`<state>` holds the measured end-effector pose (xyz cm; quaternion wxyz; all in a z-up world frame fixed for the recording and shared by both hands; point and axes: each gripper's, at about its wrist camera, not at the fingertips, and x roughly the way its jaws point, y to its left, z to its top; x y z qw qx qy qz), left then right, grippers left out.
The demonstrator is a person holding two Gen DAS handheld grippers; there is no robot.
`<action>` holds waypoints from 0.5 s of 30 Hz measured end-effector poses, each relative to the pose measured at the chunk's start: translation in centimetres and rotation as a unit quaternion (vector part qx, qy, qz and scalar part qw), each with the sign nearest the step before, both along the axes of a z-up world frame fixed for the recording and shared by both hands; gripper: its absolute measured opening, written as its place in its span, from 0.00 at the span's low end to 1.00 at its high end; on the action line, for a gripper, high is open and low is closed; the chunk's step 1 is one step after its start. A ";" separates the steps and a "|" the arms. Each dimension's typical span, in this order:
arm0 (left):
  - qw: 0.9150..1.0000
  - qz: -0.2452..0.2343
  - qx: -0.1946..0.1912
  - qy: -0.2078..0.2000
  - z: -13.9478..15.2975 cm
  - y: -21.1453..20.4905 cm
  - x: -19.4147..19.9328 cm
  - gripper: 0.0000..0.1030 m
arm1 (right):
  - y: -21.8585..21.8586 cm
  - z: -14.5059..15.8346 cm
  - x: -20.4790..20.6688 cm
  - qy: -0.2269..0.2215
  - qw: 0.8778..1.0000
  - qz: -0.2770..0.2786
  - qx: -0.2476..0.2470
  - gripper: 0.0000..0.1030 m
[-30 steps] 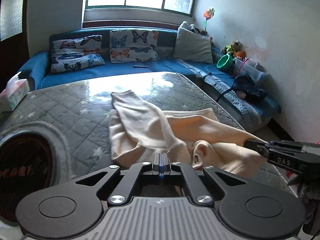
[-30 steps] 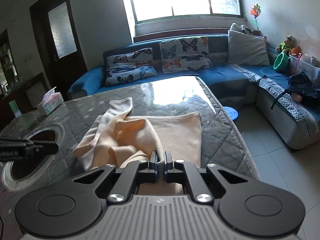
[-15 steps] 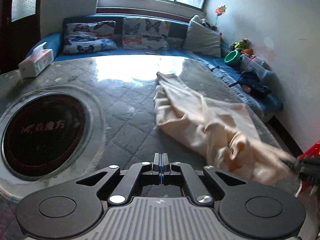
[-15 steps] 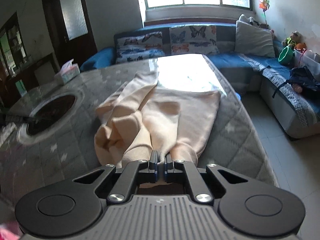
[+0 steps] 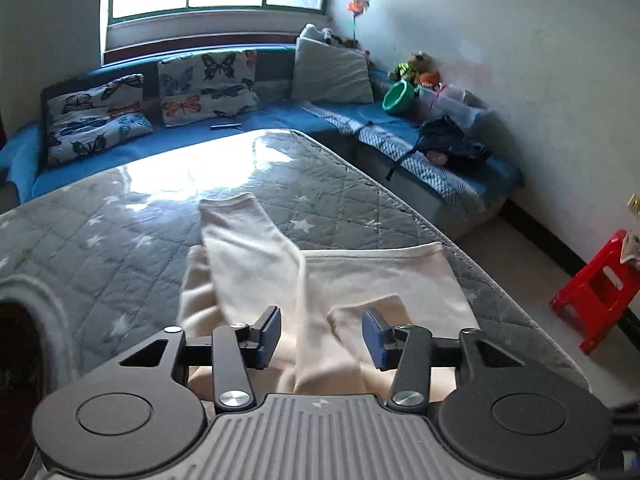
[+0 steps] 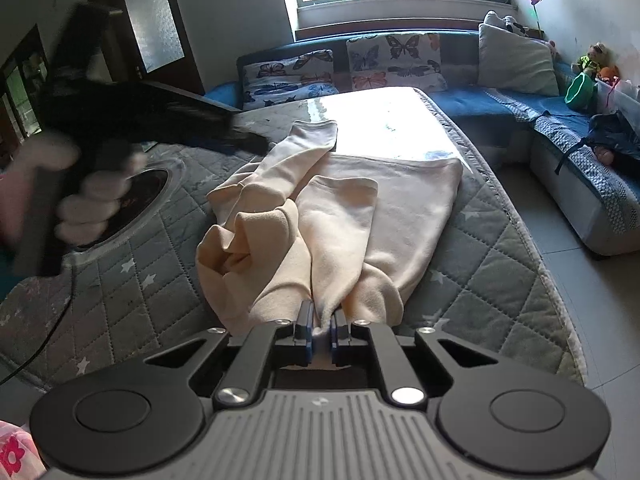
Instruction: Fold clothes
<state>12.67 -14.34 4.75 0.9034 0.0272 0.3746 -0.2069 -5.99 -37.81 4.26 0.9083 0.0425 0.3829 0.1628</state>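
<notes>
Cream sweater (image 6: 344,216) lies rumpled along the worktop's (image 6: 492,280) right side, soft and limp. Your right gripper (image 6: 321,330) pinches its near edge; your left gripper (image 5: 320,334), jaws just spread, hovers empty over it. Take both near corners.
</notes>
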 end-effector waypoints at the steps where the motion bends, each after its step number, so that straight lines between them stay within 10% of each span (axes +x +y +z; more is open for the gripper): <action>1: 1.000 0.000 0.004 0.005 -0.4 -0.4 0.6 0.48 | -0.1 0.0 0.0 0.001 1.000 0.001 0.001 0.07; 6: 0.999 0.009 -0.001 0.044 -2.4 -1.2 2.8 0.46 | -0.2 -0.6 0.1 0.006 1.000 0.007 0.005 0.09; 11: 0.998 0.000 -0.014 0.062 -3.5 -0.6 2.9 0.05 | -0.4 -0.8 0.2 0.008 1.000 0.003 0.008 0.09; 15: 0.998 0.019 -0.039 0.047 -2.7 1.4 1.7 0.03 | -0.5 -0.8 0.2 0.007 1.000 0.000 0.006 0.09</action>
